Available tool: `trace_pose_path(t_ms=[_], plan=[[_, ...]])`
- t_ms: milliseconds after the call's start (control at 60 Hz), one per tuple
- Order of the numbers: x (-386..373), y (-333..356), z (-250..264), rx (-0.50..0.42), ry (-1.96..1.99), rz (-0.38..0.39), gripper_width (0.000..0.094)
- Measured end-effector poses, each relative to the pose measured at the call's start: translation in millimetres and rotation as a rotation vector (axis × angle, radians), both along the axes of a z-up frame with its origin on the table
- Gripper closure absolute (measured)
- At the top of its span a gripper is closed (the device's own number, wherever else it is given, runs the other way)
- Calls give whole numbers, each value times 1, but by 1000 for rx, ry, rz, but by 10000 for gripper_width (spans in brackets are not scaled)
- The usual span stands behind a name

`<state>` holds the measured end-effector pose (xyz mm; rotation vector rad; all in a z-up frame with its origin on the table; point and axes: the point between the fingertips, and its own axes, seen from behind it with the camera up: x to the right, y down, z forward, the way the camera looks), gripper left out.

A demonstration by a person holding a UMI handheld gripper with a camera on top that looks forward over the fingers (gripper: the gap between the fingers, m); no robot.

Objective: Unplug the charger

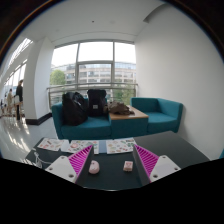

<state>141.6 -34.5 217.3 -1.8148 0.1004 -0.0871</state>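
My gripper is open, and its pink pads are spread wide above a dark table top. Two small pale things lie on the table between the fingers. One is a rounded whitish piece near the left finger. The other is a squarish white block near the right finger, possibly the charger. Neither finger touches either one. I see no cable or socket.
Printed paper sheets lie on the table just beyond the fingers. Farther off are a teal sofa with dark bags, a low wooden table, large windows, and people standing at the far left.
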Motion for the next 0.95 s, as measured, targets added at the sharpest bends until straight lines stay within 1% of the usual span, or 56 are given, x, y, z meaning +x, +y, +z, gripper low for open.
trace_pose_path(t_ms=[117, 133, 233, 250, 267, 350, 383, 400, 483, 767, 950], plan=[[-32, -38, 20, 6, -1, 35, 153], [-39, -47, 14, 7, -7, 36, 149], [-58, -73, 12, -15, -20, 49, 142], [-63, -80, 0, -10, -23, 55, 143], [-69, -86, 7, -16, -21, 62, 143], [-88, -104, 5, -28, -21, 102, 144], [-94, -111, 2, -36, -25, 114, 143], [-98, -107, -11, -34, -27, 118, 143], [-112, -128, -10, -54, -6, 142, 145], [-136, -146, -17, -68, 19, 182, 143], [-138, -146, -19, -77, 19, 187, 146]])
